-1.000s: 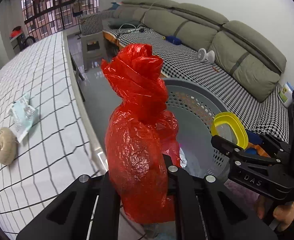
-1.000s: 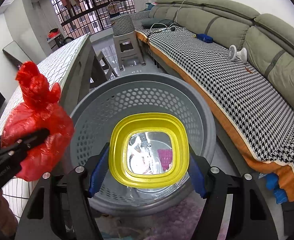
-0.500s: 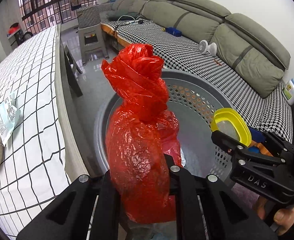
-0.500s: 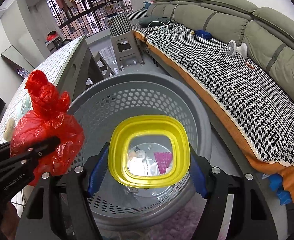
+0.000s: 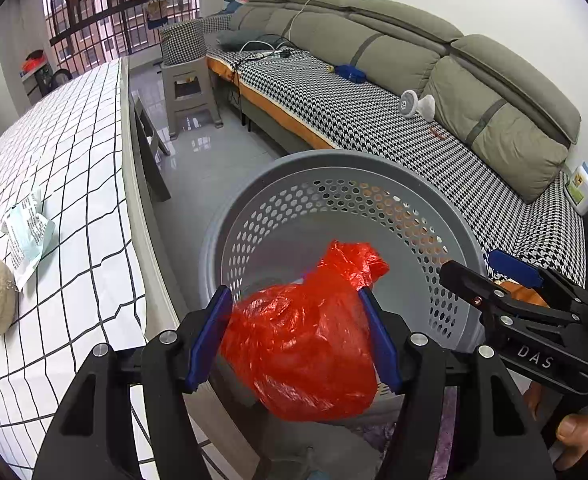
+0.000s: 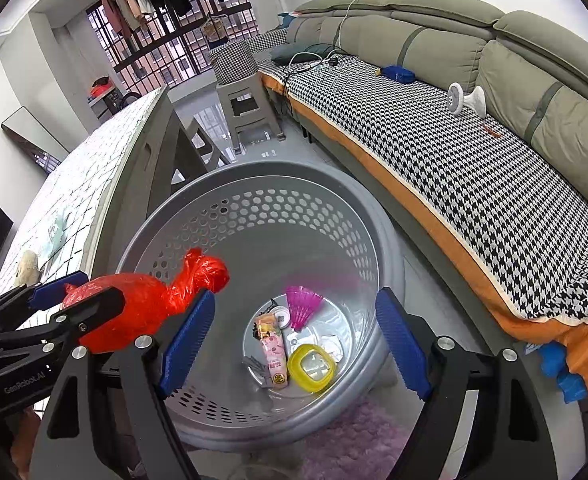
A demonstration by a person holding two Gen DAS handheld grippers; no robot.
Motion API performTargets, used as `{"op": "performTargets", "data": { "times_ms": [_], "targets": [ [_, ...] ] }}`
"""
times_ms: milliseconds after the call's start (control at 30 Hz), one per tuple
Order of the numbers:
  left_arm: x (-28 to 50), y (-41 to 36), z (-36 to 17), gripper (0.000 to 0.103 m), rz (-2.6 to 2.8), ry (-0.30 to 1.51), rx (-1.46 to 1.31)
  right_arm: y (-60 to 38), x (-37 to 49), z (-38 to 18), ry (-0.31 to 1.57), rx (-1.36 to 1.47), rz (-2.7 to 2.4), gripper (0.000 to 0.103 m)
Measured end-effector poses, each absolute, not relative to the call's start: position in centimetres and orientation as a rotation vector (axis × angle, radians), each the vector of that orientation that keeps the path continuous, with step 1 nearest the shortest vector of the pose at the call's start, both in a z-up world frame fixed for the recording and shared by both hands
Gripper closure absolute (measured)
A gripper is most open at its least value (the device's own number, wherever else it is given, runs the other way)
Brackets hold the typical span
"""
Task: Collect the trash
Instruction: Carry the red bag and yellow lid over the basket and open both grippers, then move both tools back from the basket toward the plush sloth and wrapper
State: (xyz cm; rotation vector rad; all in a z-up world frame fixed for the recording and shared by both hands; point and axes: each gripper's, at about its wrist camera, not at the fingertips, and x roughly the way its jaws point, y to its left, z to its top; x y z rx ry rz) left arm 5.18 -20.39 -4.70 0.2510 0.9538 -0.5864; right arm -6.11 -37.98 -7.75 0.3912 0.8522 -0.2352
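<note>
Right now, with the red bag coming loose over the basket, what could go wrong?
The left gripper is opening with the red bag between its pads, near the grey basket's rim on the table side; it could catch the rim or fall outside. The right gripper, opening and empty, hangs over the basket near the bag's likely path.

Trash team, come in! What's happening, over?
Left tool opening, red bag between its pads above basket. Right tool opening, empty. Nothing blocking.
</note>
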Motion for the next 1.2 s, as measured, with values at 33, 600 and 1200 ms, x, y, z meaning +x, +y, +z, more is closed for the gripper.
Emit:
{"op": "performTargets", "data": {
  "times_ms": [33, 600, 1200],
  "targets": [
    [5.1, -20.3, -4.7, 0.04, -0.585, 0.954, 0.25, -37.9, -6.2, -7.7, 0.852, 0.393, -0.235, 0.024],
    [4.5, -19.3, -2.1, 0.023, -0.578, 0.888, 0.214, -38.1, -7.3, -6.4, 0.822, 0.399, -0.253, 0.024],
    [3.5, -13.3, 0.5, 0.01, -0.489, 0.808, 0.175, -32.4, -6.9, -4.4, 0.799, 0.346, -0.166, 0.024]
  ]
}}
